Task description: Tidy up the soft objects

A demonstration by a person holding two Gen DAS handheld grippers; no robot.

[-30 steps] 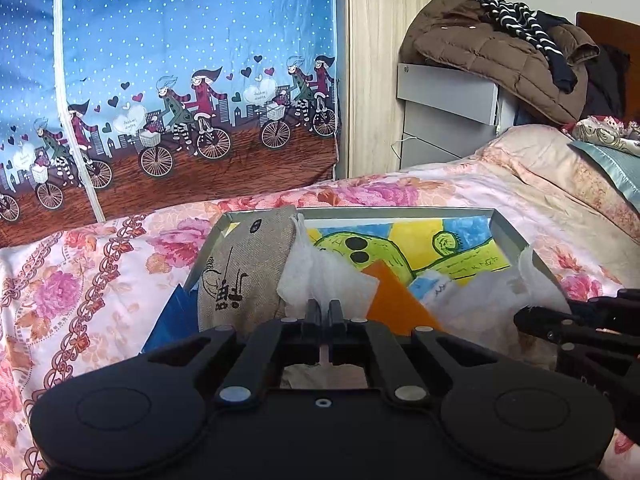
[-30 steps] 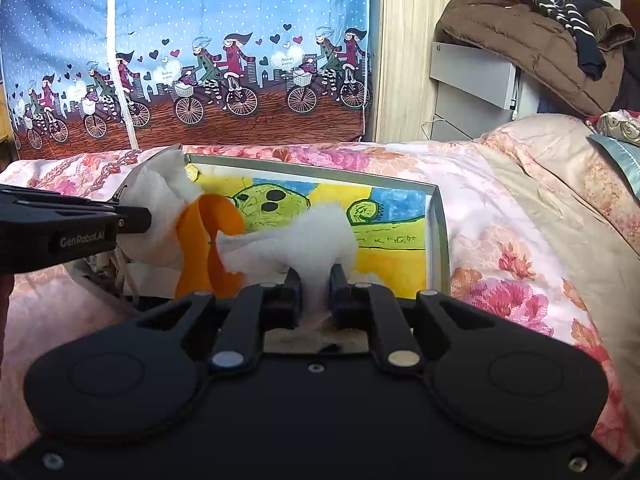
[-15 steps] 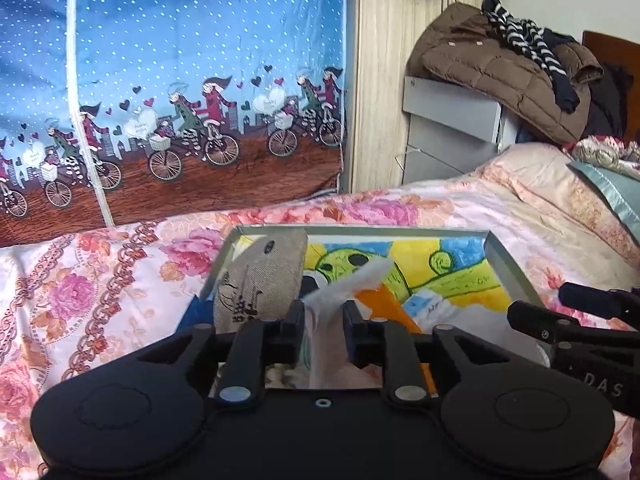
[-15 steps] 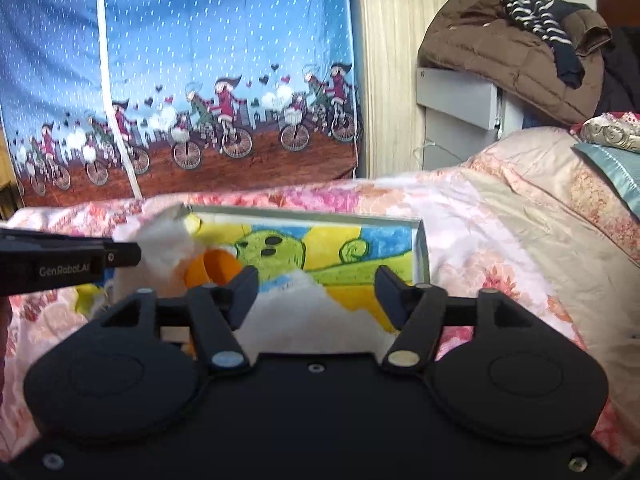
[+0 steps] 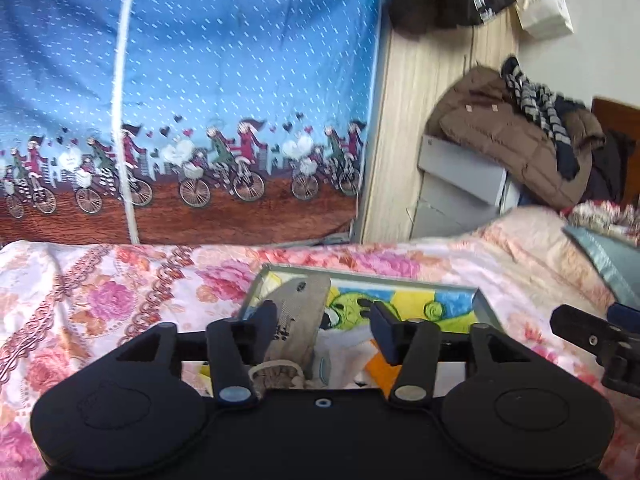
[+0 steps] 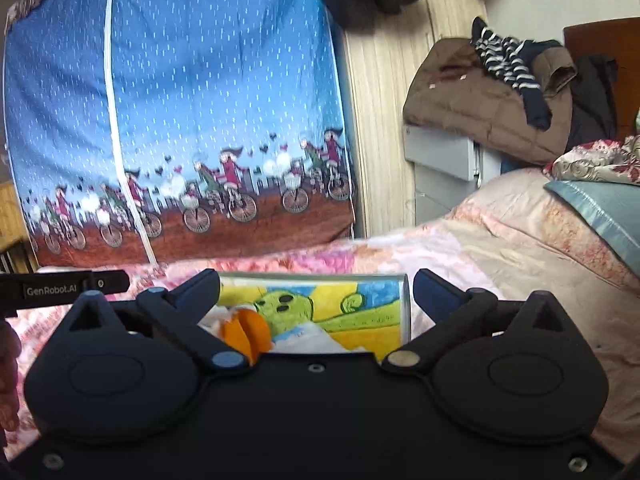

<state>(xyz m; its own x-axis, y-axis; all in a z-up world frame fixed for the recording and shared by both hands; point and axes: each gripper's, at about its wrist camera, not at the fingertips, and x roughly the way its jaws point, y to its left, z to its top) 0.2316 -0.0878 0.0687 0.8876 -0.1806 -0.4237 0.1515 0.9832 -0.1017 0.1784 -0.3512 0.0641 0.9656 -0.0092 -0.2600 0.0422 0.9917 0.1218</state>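
Note:
A shallow grey tray (image 5: pixel 487 307) with a green cartoon picture on its floor lies on the bed. In it are a tan burlap pouch (image 5: pixel 298 318), a crumpled white cloth (image 5: pixel 346 354) and an orange piece (image 5: pixel 380 368). My left gripper (image 5: pixel 326 322) hovers above the tray's near side, its jaws opening, with nothing pressed between them. My right gripper (image 6: pixel 318 286) is over the tray (image 6: pixel 405 308) too, jaws opening wide and empty, above the white cloth (image 6: pixel 306 338) and orange piece (image 6: pixel 248 330). Each gripper shows at the edge of the other's view: right gripper (image 5: pixel 568 326), left gripper (image 6: pixel 116 281).
The floral bedspread (image 5: pixel 100 300) surrounds the tray. Behind the bed hangs a blue fabric with cyclists (image 5: pixel 220 120). A grey cabinet (image 5: pixel 460 188) piled with a brown jacket (image 5: pixel 504 136) stands at the back right. A blue-grey pillow (image 6: pixel 600 208) lies on the right.
Both grippers were shut on the white cloth; their jaws have spread and let it go. Both have risen and drawn back, and the cloth now lies in the tray.

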